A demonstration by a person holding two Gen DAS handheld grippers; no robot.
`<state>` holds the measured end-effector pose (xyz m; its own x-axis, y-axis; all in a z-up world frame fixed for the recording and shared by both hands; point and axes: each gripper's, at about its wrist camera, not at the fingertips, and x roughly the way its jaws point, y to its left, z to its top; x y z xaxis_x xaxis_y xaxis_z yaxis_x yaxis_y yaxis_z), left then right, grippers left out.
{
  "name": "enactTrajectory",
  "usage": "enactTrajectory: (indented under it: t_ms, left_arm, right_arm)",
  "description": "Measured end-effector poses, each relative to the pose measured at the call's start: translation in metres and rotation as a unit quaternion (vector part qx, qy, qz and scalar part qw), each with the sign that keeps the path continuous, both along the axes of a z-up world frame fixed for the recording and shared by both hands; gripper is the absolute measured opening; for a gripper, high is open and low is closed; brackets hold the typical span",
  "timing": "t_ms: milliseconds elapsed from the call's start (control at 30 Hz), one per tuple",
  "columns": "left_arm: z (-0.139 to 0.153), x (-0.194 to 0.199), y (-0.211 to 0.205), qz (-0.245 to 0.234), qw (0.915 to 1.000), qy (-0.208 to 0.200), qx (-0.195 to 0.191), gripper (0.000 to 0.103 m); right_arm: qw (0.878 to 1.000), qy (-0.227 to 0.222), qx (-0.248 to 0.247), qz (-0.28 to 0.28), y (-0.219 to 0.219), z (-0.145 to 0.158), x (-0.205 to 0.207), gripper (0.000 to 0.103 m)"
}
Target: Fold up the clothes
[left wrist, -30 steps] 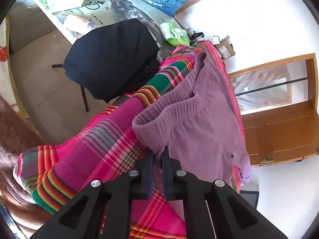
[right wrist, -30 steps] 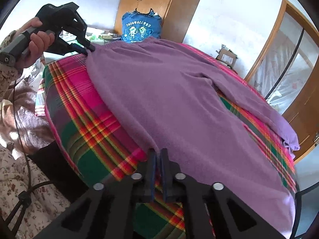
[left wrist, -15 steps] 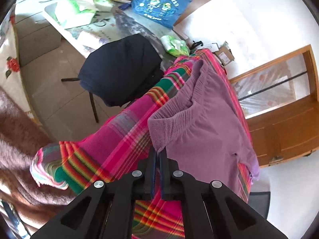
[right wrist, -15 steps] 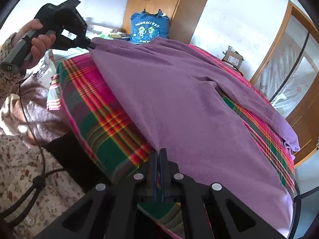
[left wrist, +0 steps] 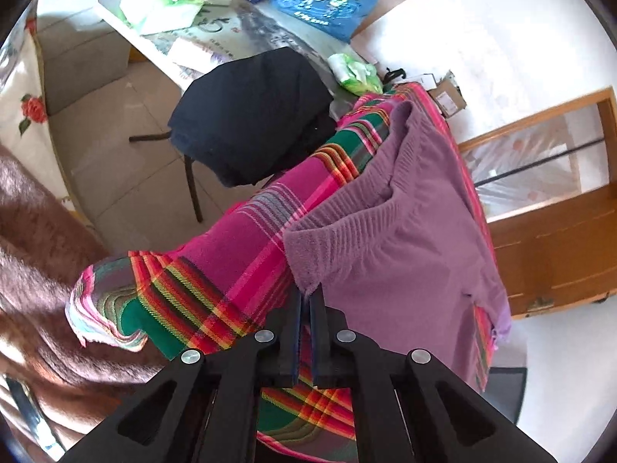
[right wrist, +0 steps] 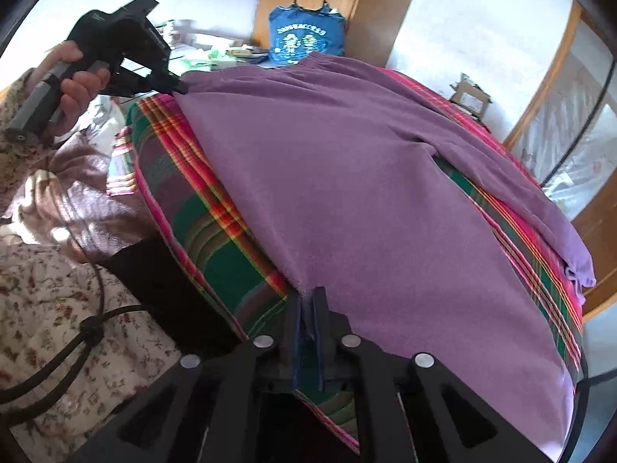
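Trousers [right wrist: 366, 193] of purple knit lie spread flat over the plaid cloth [right wrist: 200, 208] that covers the tabletop, waistband toward the far-left corner and legs running toward the far-right edge, where one cuff hangs just over the side. You have them pinned at two points along the near edge, which is why that long side sits taut and straight instead of sagging.

Your left gripper [left wrist: 308, 297] has its jaws pressed together on the corner of the ribbed waistband [left wrist: 347, 208]; from the right wrist view you can see that same gripper [right wrist: 181, 87] in your hand [right wrist: 73, 88], pulling the waistband corner out toward the table's left corner. Holding there keeps the waist opening flat.

Your right gripper [right wrist: 308, 301] sits further along the same edge, by the lower leg. Its jaws are opening at this moment, yet the purple hem is still between them and looks lightly pinched, not dropped.

My reading is that you have been stretching the garment square before the first fold. The two legs still lie apart in a V, with plaid showing between them, so no fold has been made yet.

The dark garment [left wrist: 250, 115] on the chair beyond the tabletop's left edge is well apart and untouched.
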<state>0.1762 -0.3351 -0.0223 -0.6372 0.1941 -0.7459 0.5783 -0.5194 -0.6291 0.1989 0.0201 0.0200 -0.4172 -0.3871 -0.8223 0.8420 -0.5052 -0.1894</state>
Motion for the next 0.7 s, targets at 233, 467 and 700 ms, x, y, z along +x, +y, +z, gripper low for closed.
enactTrajectory:
  t_ms: [233, 467, 700]
  left_arm:
    - [0.004, -0.005, 0.002, -0.019, 0.9997, -0.010, -0.015, 0.011]
    - [0.014, -0.008, -0.002, -0.032, 0.9986, -0.033, -0.027, 0.021]
    - [0.017, 0.000, -0.017, -0.001, 0.9973, -0.065, -0.034, 0.024]
  right_arm:
    - [0.985, -0.118, -0.119, -0.051, 0.022, 0.028, -0.067, 0.011]
    - [0.972, -0.139, -0.150, -0.118, 0.020, 0.023, -0.129, 0.016]
    - [0.975, -0.118, -0.129, -0.136, -0.019, 0.005, -0.180, 0.016]
